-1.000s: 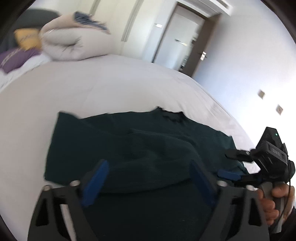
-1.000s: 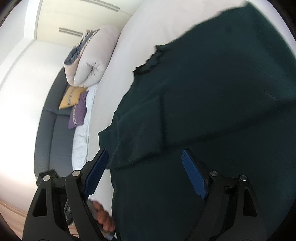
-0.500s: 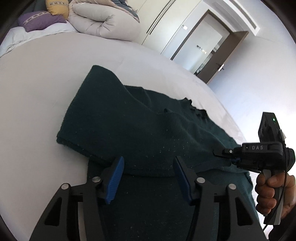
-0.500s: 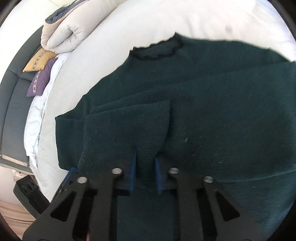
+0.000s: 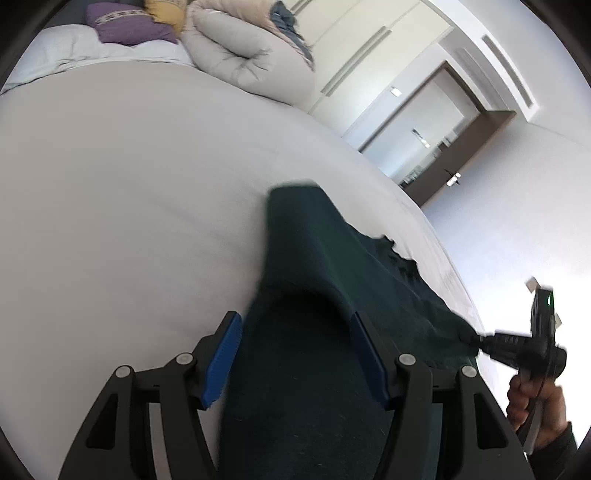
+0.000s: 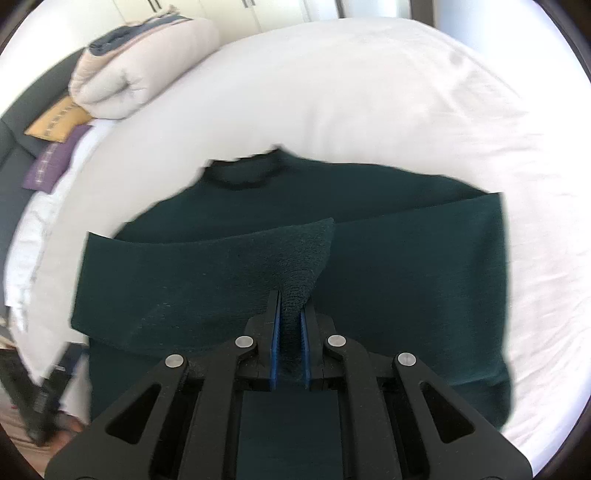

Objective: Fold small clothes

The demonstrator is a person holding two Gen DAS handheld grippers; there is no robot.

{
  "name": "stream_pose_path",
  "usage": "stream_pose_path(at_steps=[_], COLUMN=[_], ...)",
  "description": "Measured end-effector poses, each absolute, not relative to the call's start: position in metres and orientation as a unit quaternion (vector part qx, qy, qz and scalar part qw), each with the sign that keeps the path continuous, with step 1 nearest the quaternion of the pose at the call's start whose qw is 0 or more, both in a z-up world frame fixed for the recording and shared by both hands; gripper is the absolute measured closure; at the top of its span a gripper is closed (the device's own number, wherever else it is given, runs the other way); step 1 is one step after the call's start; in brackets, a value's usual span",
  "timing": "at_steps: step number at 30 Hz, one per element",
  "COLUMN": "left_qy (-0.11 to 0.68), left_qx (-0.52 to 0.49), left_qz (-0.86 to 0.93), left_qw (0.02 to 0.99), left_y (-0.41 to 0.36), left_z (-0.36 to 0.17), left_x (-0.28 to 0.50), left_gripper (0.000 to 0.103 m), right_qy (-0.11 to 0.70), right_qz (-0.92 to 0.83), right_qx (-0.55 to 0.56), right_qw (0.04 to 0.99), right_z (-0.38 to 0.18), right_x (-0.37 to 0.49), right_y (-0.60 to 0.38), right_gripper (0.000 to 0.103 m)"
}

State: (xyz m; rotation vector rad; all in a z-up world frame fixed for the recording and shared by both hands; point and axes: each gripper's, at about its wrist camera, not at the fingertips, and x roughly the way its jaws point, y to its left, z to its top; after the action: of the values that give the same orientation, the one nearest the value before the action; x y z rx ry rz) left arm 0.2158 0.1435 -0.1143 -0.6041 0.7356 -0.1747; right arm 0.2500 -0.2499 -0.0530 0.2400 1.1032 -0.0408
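Observation:
A dark green sweater (image 6: pixel 406 258) lies spread on the white bed (image 6: pixel 369 92), neck away from me, with one sleeve folded across its body. My right gripper (image 6: pixel 291 306) is shut on a pinch of that folded sleeve and holds it raised in a peak. The left wrist view shows the same gripper (image 5: pixel 476 338) at the right, gripping the cloth's edge, with a hand (image 5: pixel 532 398) on its handle. My left gripper (image 5: pixel 295 321) straddles the sweater (image 5: pixel 314 251) at its left edge. Its jaws are opening slightly, and an arched bunch of cloth fills the gap, touching both pads.
A rolled beige duvet (image 5: pixel 251 62) and purple (image 5: pixel 129 33) and yellow (image 5: pixel 162 11) cushions lie at the head of the bed. White sheet (image 5: pixel 129 203) spreads to the left of the sweater. A doorway (image 5: pixel 436 147) stands beyond the bed's far side.
My right gripper shut on the folded sleeve and lifted it. My left gripper narrowed, rolled and sank onto the sweater's left edge, where the cloth now arches between its pads.

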Motion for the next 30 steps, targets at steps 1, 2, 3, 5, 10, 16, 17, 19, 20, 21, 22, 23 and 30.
stream_pose_path(at_steps=[1,2,3,5,10,16,17,19,20,21,22,23,30], left_qy=[0.354,0.355,0.356,0.354,0.338,0.363,0.372,0.390,0.402,0.413,0.426,0.442,0.437], left_qx=[-0.293,-0.294,-0.295,-0.298,-0.299,-0.220,-0.208,-0.168,-0.151,-0.134,-0.113,-0.096,-0.075], left_qz=[-0.082,-0.081,-0.076,-0.069,-0.058,-0.095,-0.101,-0.109,-0.108,-0.105,-0.096,-0.088,-0.092], left_qw=[0.884,0.884,0.883,0.884,0.890,0.900,0.899,0.899,0.897,0.895,0.893,0.888,0.891], left_y=[0.146,0.149,0.153,0.158,0.166,0.124,0.117,0.095,0.087,0.080,0.074,0.071,0.069], left_z=[-0.113,-0.112,-0.110,-0.107,-0.085,-0.065,-0.066,-0.071,-0.077,-0.084,-0.095,-0.107,-0.121], left_x=[0.218,0.219,0.222,0.226,0.248,0.304,0.312,0.328,0.333,0.339,0.344,0.348,0.342], left_gripper=[0.040,0.040,0.040,0.040,0.045,0.060,0.061,0.062,0.062,0.064,0.064,0.064,0.065], right_qy=[0.524,0.526,0.528,0.527,0.524,0.522,0.522,0.522,0.522,0.521,0.520,0.521,0.509], right_qz=[-0.028,-0.034,-0.037,-0.048,-0.056,-0.058,-0.059,-0.059,-0.059,-0.059,-0.059,-0.058,-0.040], right_qx=[0.109,0.109,0.110,0.104,0.089,0.075,0.077,0.074,0.069,0.062,0.058,0.057,0.066], right_qw=[0.844,0.843,0.841,0.842,0.845,0.847,0.848,0.848,0.848,0.850,0.850,0.850,0.857], right_z=[-0.055,-0.059,-0.062,-0.067,-0.076,-0.082,-0.082,-0.081,-0.080,-0.079,-0.080,-0.082,-0.093], right_x=[0.249,0.249,0.249,0.249,0.254,0.257,0.258,0.258,0.258,0.258,0.259,0.259,0.253], right_y=[-0.257,-0.265,-0.272,-0.280,-0.285,-0.283,-0.282,-0.278,-0.277,-0.275,-0.274,-0.274,-0.284], right_gripper=[0.095,0.095,0.095,0.095,0.095,0.095,0.095,0.095,0.095,0.095,0.095,0.095,0.089])
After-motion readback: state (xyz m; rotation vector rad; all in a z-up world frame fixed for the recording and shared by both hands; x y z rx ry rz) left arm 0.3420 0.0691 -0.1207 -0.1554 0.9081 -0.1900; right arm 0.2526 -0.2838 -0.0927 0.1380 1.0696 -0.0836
